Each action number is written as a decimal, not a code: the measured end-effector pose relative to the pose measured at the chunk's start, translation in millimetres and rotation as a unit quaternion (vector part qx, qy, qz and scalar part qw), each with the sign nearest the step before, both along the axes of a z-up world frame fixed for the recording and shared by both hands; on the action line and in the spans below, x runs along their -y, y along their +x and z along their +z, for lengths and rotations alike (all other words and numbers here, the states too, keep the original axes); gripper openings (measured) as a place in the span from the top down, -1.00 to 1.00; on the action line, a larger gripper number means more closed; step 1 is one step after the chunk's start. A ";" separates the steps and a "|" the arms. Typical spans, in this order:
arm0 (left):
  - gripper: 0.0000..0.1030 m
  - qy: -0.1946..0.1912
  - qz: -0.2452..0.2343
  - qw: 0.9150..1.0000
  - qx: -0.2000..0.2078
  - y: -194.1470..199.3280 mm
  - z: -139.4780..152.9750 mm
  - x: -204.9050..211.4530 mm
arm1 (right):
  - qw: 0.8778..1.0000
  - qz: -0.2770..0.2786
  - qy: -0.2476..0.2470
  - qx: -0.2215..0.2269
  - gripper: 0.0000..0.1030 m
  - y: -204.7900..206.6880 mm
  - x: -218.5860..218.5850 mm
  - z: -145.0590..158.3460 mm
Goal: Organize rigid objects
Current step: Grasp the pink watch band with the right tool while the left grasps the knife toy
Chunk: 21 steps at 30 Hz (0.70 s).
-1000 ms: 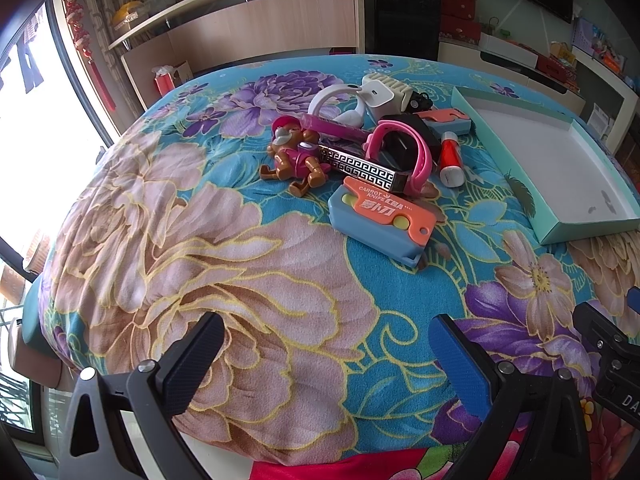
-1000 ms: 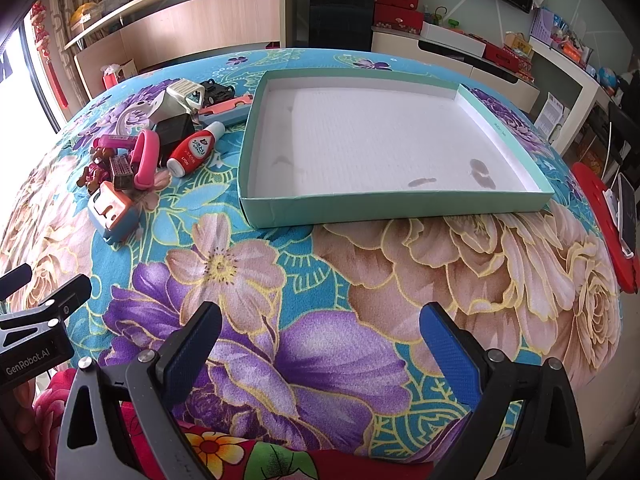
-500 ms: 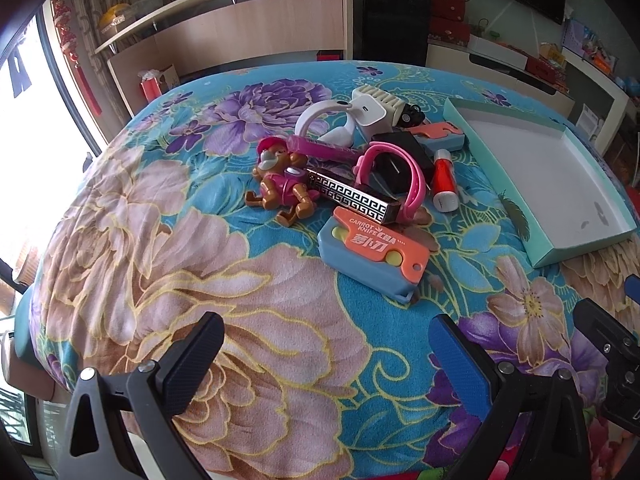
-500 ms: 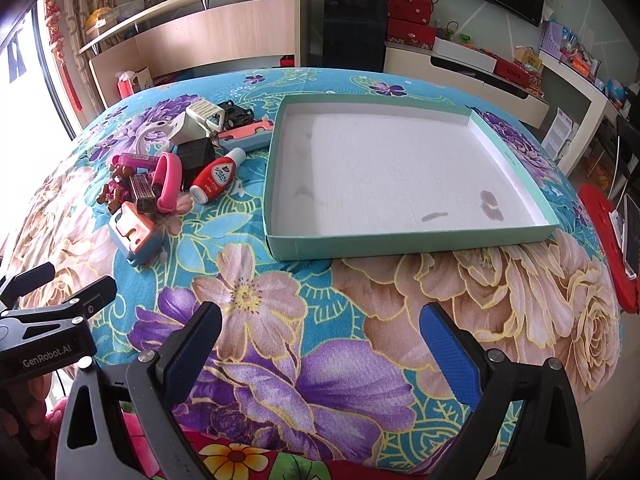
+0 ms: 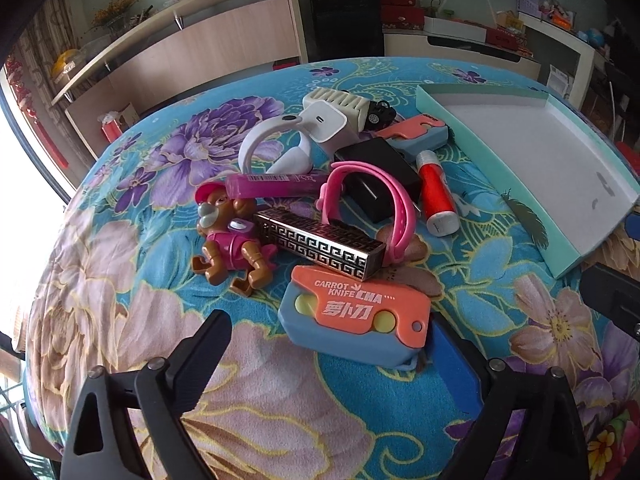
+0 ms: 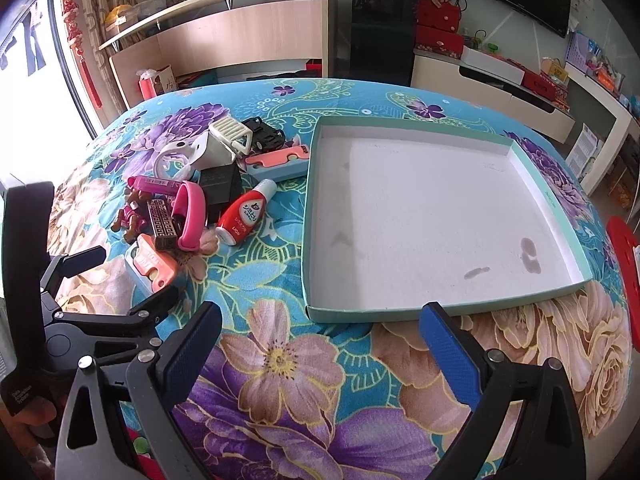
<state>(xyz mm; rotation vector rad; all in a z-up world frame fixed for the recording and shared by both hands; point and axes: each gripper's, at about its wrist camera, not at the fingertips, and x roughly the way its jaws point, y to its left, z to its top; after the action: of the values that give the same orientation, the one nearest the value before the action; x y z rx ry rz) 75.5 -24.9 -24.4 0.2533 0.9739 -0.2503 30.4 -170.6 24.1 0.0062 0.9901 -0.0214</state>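
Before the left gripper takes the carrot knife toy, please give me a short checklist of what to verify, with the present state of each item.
1. Left gripper aimed at the carrot knife toy: ok. The toy lies just ahead of the fingers; the jaws are closing, nothing gripped yet.
2. Toy free of the pile: not ok. The patterned metal bar appears to rest on its far edge.
3. Teal tray has room: ok, nothing lies in it.
4. Right gripper free: ok, open, holding nothing.
5. Right gripper out of the path to the tray: cannot tell. It hovers at the tray's near edge.
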 end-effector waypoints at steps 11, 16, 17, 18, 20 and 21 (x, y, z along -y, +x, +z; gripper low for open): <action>-0.43 -0.062 -0.016 0.998 -0.002 5.8 0.6 -8.2 | 0.999 0.038 0.027 0.016 -0.92 42.1 -21.0 5.9; -0.43 -0.060 0.005 0.998 0.005 5.5 0.6 -19.2 | 0.998 0.059 0.027 0.007 -0.92 62.9 -39.3 -4.2; -0.43 -0.061 0.009 0.998 0.005 5.8 0.3 -22.1 | 0.998 0.063 0.027 0.007 -0.91 66.3 -43.0 -5.7; -0.43 -0.062 0.014 0.998 0.005 6.0 0.0 -25.3 | 0.997 0.066 0.028 0.009 -0.91 69.1 -46.5 -7.1; -0.43 -0.060 0.023 0.998 0.007 7.0 -0.2 -30.8 | 0.997 0.072 0.029 0.010 -0.83 74.0 -53.6 -9.3; -0.43 -0.057 0.027 0.998 0.009 7.3 -0.3 -33.2 | 0.996 0.078 0.030 0.010 -0.77 76.5 -57.3 -10.6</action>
<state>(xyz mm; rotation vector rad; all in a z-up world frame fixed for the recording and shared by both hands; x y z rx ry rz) 82.9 8.3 -24.7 0.1251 0.9441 -0.2522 106.9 -113.3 13.5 -0.0164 0.9694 0.1508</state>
